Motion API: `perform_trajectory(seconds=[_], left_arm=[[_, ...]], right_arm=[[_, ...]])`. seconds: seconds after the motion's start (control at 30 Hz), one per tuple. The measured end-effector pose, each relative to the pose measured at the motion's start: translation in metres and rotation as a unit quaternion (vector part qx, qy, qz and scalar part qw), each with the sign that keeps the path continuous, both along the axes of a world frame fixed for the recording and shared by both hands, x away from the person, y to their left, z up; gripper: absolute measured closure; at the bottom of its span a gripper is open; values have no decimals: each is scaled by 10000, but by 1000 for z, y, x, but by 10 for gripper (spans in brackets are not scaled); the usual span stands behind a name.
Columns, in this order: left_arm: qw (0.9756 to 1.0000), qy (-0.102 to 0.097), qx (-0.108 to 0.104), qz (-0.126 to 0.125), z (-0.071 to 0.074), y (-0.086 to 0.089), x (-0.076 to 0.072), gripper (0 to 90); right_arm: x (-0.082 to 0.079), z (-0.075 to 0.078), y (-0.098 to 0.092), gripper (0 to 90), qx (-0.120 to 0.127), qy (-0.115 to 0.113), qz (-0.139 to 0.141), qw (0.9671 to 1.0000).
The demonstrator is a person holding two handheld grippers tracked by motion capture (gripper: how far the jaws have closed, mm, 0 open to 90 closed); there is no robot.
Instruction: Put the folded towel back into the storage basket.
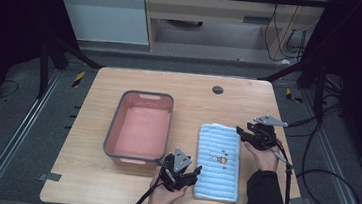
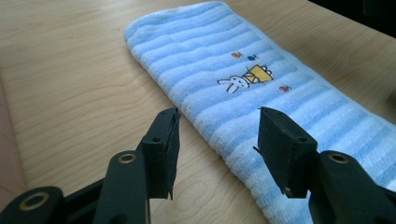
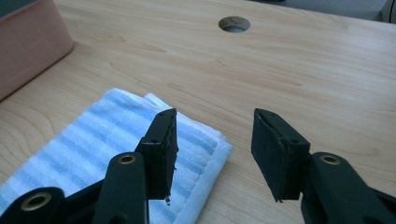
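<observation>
Between both grippers' spread jaws, folded blue-striped towel, seemingly rabbit-embroidered.

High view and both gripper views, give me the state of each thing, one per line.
Folded blue striped cloth towel: lying flat on the table, ungripped.
Pink plastic tub with grey rim: upright, empty.
Left hand-held gripper: open, at the towel's near edge.
Right hand-held gripper: open, over the towel's far corner.
</observation>
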State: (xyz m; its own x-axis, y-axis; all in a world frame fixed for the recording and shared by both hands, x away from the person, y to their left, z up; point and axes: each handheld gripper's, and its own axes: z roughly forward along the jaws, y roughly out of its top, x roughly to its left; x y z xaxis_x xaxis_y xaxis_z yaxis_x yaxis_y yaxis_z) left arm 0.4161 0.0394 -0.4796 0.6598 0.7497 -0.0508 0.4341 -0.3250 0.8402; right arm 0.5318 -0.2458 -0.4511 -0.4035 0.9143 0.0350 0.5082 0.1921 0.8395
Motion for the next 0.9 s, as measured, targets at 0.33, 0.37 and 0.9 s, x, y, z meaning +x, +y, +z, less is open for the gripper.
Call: perform_trajectory(seconds=[0.33, 0.37, 0.9], left_arm=[[9998, 135, 131, -75, -14, -7, -4, 496], [9997, 175, 167, -103, -17, -8, -4, 497], [9992, 258, 304, -6, -27, -15, -8, 502]], right_arm=[[3, -15, 2, 520, -87, 197, 36, 9998], [4, -16, 3, 525, -80, 226, 45, 9997], [10, -36, 14, 545, -228, 528, 216, 9981]])
